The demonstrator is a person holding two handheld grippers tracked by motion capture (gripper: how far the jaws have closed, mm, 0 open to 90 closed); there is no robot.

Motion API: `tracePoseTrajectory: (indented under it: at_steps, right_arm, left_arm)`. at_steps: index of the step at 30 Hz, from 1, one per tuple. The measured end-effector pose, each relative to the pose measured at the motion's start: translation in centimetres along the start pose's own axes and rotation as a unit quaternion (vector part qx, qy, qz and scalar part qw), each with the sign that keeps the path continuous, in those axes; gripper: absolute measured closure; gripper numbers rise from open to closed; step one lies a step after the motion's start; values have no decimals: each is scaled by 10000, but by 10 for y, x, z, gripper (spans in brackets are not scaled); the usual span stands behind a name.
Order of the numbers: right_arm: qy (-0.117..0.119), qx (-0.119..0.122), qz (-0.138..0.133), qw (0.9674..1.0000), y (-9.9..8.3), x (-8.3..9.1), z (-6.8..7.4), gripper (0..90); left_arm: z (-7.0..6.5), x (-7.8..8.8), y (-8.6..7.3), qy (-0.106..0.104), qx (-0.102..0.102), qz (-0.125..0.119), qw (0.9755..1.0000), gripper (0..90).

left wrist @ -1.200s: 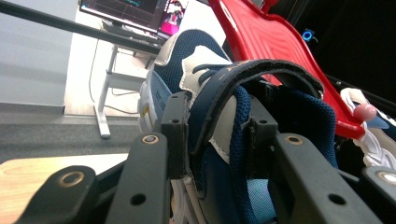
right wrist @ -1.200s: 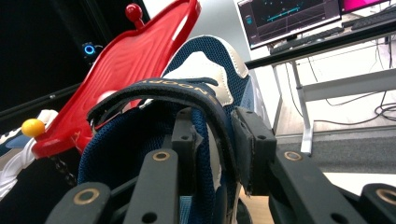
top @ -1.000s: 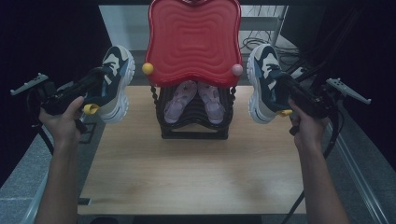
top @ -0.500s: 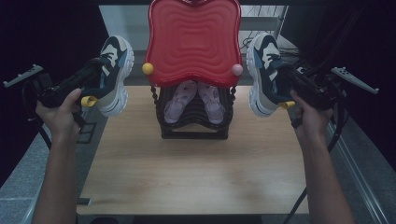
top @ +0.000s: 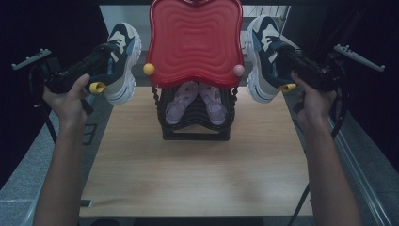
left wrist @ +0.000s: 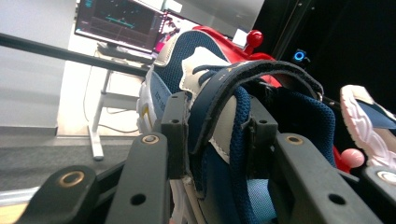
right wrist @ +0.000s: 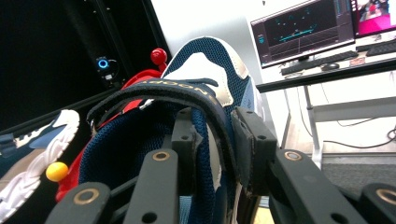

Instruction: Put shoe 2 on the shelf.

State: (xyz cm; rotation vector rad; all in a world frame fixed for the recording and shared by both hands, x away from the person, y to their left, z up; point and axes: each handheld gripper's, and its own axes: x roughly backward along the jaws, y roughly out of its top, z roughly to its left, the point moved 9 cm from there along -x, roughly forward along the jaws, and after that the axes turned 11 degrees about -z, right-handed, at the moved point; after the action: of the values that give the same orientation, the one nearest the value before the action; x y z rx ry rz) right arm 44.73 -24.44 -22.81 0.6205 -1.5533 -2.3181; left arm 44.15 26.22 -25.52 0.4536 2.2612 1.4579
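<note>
Taking the red wavy-topped shoe rack (top: 195, 42) at the back middle of the wooden table (top: 197, 169) as the landmark: to its left, the left hand (top: 70, 96) holds the left gripper (top: 104, 59), whose black jaws are clamped on the collar and strap of a navy, white and cream sneaker (top: 120, 61). That left sneaker hangs in the air just beside the rack's left edge, toe up, sole turned outward, near the rack's yellow knob (top: 148, 69). In the left gripper view the pads (left wrist: 177, 135) press on either side of the shoe's padded strap. Under the red top, on the rack's black lower tier, a pair of pink patterned children's shoes (top: 195, 101) sits side by side. To the rack's right, close to its pink knob (top: 238, 70), the right hand (top: 313, 96) holds the right gripper (top: 284, 59), jaws likewise closed on the matching right sneaker (top: 264, 56), lifted off the table, toe up, beside the rack's right edge. The right gripper view shows its pads (right wrist: 250, 149) pinching the strap.
</note>
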Motion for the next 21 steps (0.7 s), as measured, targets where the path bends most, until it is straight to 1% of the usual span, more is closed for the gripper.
tracePoseTrajectory:
  at_steps: [2,5,10,12,16,18,19,20,21]
  right_arm:
    - [28,-50,18,10000,3,-5,3,713]
    - [49,-28,38,10000,6,-10,7,713]
    - [143,-33,40,9999,13,-18,21,714]
    - [209,-24,60,9998,15,-23,28,714]
    - [269,-17,78,9996,18,-32,40,713]
    - [306,24,111,9995,20,-37,46,713]
    - [321,47,115,9994,21,-41,50,714]
    - [331,40,129,9994,21,-43,52,713]
    - [341,57,143,9993,21,-46,53,713]
  left_arm:
    - [-5,-3,3,-41,-16,-25,10000,675]
    - [-11,-7,8,-70,-72,-28,9999,675]
    - [-20,-17,13,-138,-25,-22,9999,675]
    - [-23,-21,15,-145,-29,3,9999,675]
    - [-29,-30,17,-155,26,-5,9999,675]
    - [-33,-36,17,-159,-16,27,9999,675]
    - [-33,-36,17,-159,-16,27,9999,675]
    - [-36,-41,17,-172,-49,68,9998,675]
    - [-38,-44,17,-188,-32,71,9998,675]
